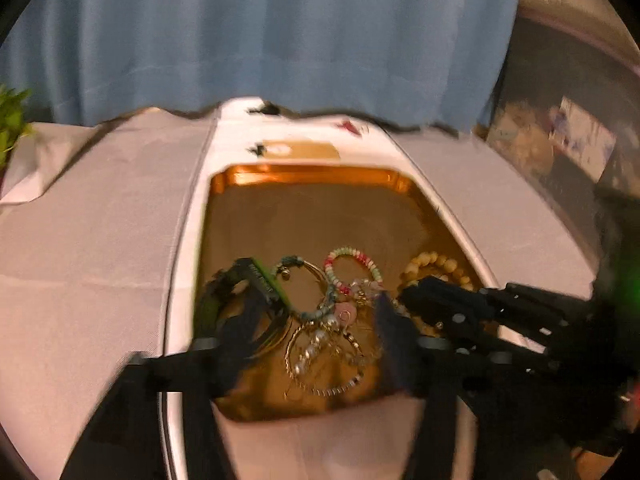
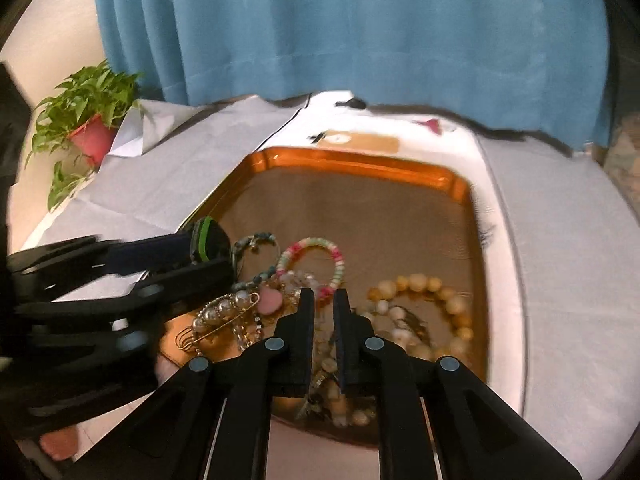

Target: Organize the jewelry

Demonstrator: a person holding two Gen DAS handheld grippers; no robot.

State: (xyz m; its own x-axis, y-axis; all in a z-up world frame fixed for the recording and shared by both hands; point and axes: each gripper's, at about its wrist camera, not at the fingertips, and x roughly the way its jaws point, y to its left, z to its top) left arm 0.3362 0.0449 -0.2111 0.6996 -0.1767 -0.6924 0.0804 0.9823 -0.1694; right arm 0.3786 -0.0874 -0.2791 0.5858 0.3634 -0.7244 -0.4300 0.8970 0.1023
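Note:
A gold tray (image 1: pixel 308 172) (image 2: pixel 360 160) holds a tangle of jewelry at its near end. In it lie a pastel bead bracelet (image 1: pixel 352 256) (image 2: pixel 320 244), a cream bead bracelet (image 1: pixel 436 264) (image 2: pixel 420 280), a pearl pin (image 2: pixel 224 308) and a pink heart charm (image 2: pixel 270 300). My left gripper (image 1: pixel 316 320) stands wide open over the pile. A black-and-green bangle (image 1: pixel 264 280) (image 2: pixel 206 240) rests at its left finger. My right gripper (image 2: pixel 324 300) hovers low over the pile with its jaws a narrow gap apart. A beaded strand shows below that gap, and I see no pad pressing on it.
The tray sits on a white cloth (image 2: pixel 560 220) covering the table. A potted plant (image 2: pixel 88 112) stands at the far left and a blue curtain (image 2: pixel 360 40) hangs behind. A gold card (image 2: pixel 372 142) lies beyond the tray. The tray's far half is bare.

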